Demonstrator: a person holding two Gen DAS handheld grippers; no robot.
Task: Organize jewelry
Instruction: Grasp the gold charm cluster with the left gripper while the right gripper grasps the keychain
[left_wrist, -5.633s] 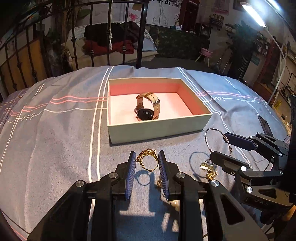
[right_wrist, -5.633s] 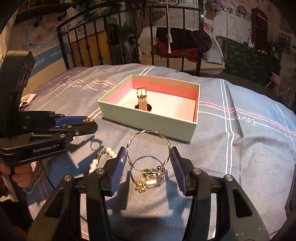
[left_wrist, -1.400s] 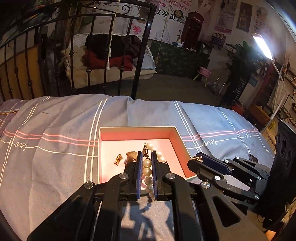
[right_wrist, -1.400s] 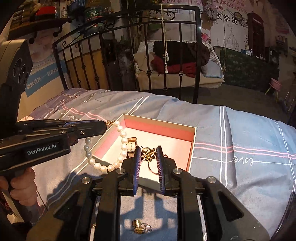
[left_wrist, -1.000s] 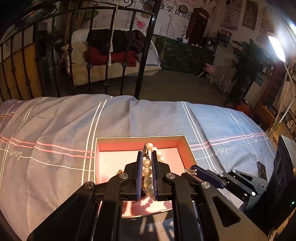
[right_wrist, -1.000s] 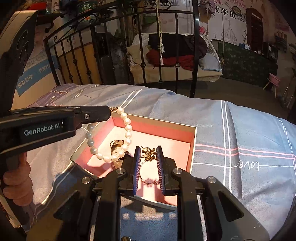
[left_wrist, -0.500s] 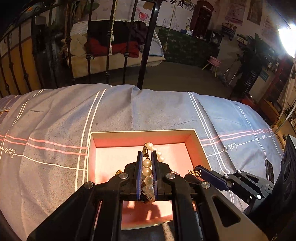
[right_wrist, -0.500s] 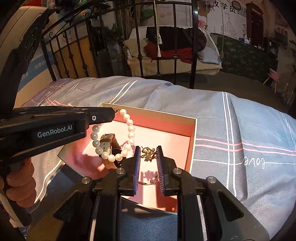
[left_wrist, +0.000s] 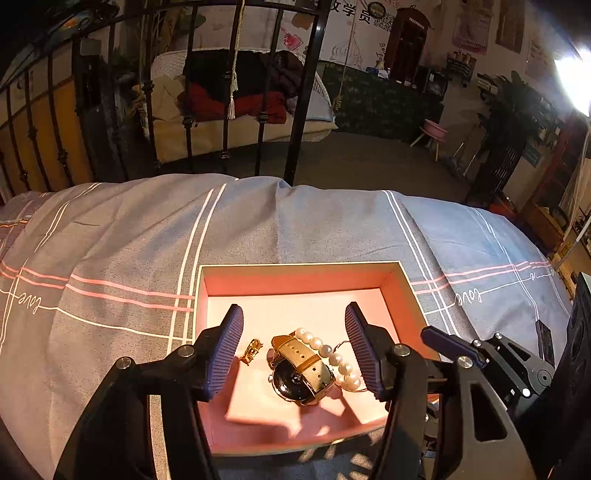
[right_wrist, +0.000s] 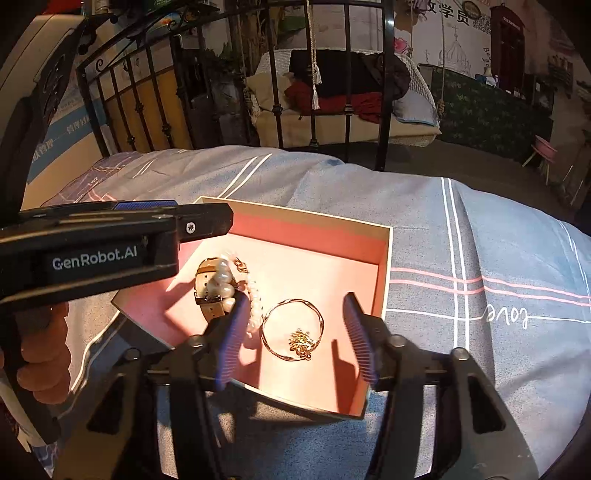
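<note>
An open box (left_wrist: 299, 264) with a pink lining lies on the bedcover. In it rest a tan-strapped watch (left_wrist: 299, 373), a pearl bracelet (left_wrist: 334, 357) draped against the watch, and a small gold ring (left_wrist: 252, 350). My left gripper (left_wrist: 293, 310) hovers over them, its jaws opening, with nothing pressed between the pads. In the right wrist view a thin bangle with a gold charm (right_wrist: 301, 341) lies flat on the box floor (right_wrist: 332, 280), beside the watch (right_wrist: 210, 291) and pearls (right_wrist: 254, 295). My right gripper (right_wrist: 295, 298) hangs above the bangle, its jaws opening too and holding nothing.
The box sits on a grey-blue bedcover (left_wrist: 110, 240) with white and pink stripes. A black iron bed rail (left_wrist: 295, 110) stands behind it. A person's hand (right_wrist: 44, 354) grips the left gripper's (right_wrist: 207, 223) handle at the left. The right gripper's finger (left_wrist: 447, 341) reaches over the box's right side.
Both grippers have gone from shut to open. The pearl bracelet has dropped from the left gripper onto the watch, and the bangle has dropped from the right gripper onto the box floor.
</note>
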